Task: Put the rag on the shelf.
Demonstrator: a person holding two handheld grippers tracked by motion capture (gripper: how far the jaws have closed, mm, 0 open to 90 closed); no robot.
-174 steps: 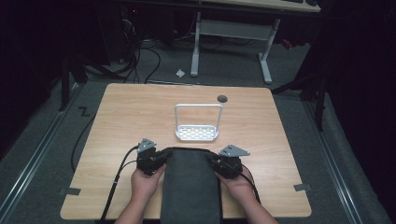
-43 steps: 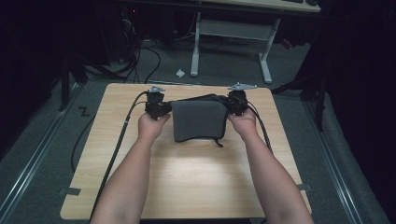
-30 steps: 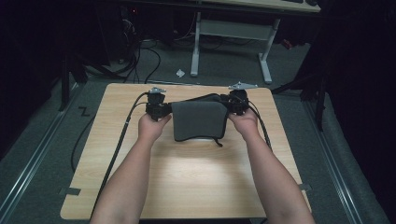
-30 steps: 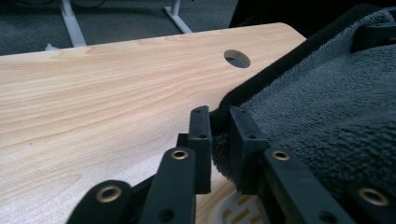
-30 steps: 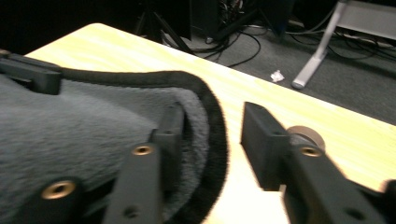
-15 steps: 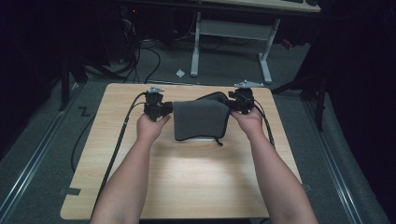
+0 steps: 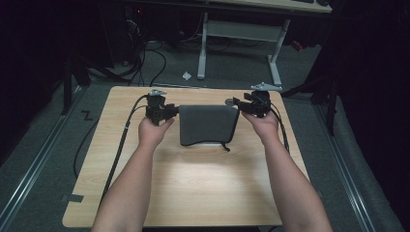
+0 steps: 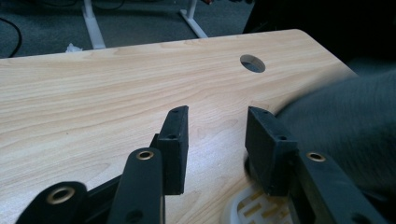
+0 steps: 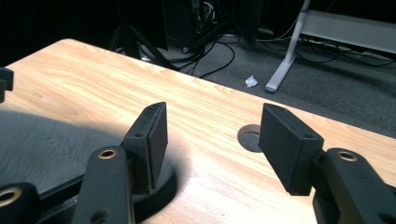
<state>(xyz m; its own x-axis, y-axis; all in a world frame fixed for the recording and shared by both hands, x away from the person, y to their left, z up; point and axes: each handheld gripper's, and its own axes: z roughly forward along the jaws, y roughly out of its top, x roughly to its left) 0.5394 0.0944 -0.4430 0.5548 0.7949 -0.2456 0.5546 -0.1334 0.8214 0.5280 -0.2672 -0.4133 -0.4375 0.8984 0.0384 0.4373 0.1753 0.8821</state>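
A dark grey cloth [image 7: 208,124] lies draped over a white rack [image 7: 207,144] at the far middle of the wooden table [image 7: 193,188]. My left gripper [image 7: 173,112] sits at the cloth's left edge. Its jaws stand open in the left gripper view [image 8: 217,135], with bare table between them, the cloth [image 8: 345,130] beside the right jaw and the rack's white base [image 8: 247,210] below. My right gripper [image 7: 238,104] is just off the cloth's far right corner. It is open [image 9: 215,135], and the cloth [image 9: 42,140] lies to its left.
A round cable hole [image 8: 252,63] sits in the table near the far edge, also close to my right gripper [image 9: 250,136]. A thin cord [image 7: 225,145] dangles from the cloth's near edge. Cables trail from both grippers. Grey floor and a white desk leg [image 7: 275,63] lie beyond the table.
Both grippers have let go of the cloth, which now rests over the rack. My right gripper has drawn a little to the right, off the cloth's corner.
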